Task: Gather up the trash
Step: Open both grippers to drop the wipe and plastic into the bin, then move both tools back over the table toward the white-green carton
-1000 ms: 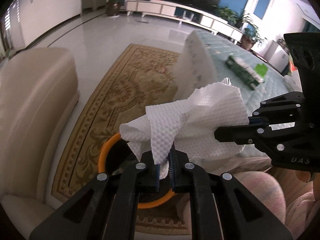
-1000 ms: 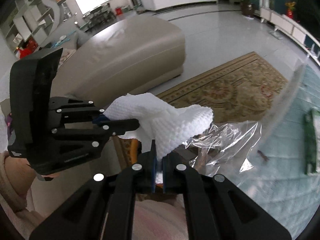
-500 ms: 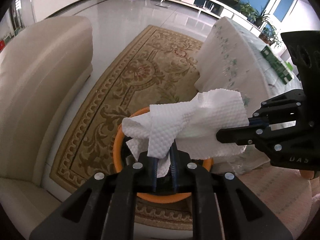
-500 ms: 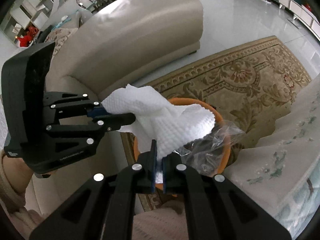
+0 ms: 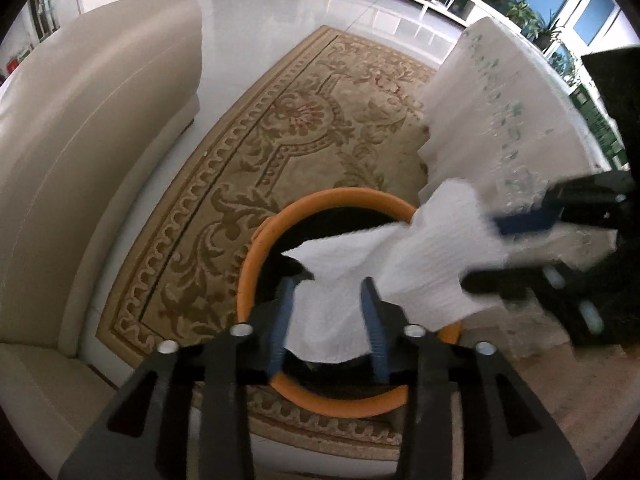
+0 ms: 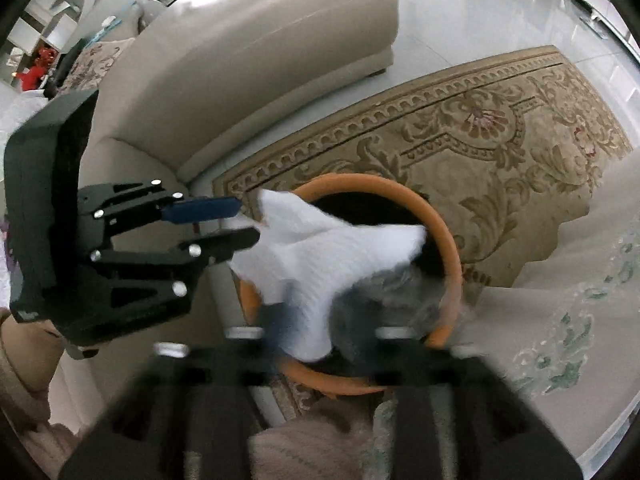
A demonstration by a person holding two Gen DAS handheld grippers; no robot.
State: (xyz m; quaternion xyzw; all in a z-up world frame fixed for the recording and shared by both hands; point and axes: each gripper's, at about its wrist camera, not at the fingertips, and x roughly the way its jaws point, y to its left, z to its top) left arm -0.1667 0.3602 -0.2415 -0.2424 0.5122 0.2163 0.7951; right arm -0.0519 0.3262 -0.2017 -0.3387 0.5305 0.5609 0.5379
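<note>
Now the drop is under way. Nearest the left gripper (image 5: 328,316), the white paper towel (image 5: 384,276) hangs between its two blue pads, which stand apart with the paper loose between them; these jaws have just been opening, so the towel looks released on this side rather than pinched. The right gripper (image 6: 320,332) is blurred at the bottom of its own view, but its jaws too have just been opening and stand wide, with the tail of the towel and a greyish film of crumpled clear plastic (image 6: 396,284) between them and nothing visibly pressing. Seen from the left wrist, that gripper's fingers flank the far end of the towel without clamping it.

Directly below both tools sits the orange-rimmed bin (image 5: 256,256), its dark mouth under most of the paper. One end of the towel reaches out over the rim on the right gripper's side, toward the draped tablecloth (image 5: 500,120).

Beyond the bin lie the patterned rug (image 5: 304,120) and the beige sofa (image 5: 100,128).

Next, I judge, both hands should lift clear and let the towel fall; the overhanging end may catch on the rim and need a nudge inward.
</note>
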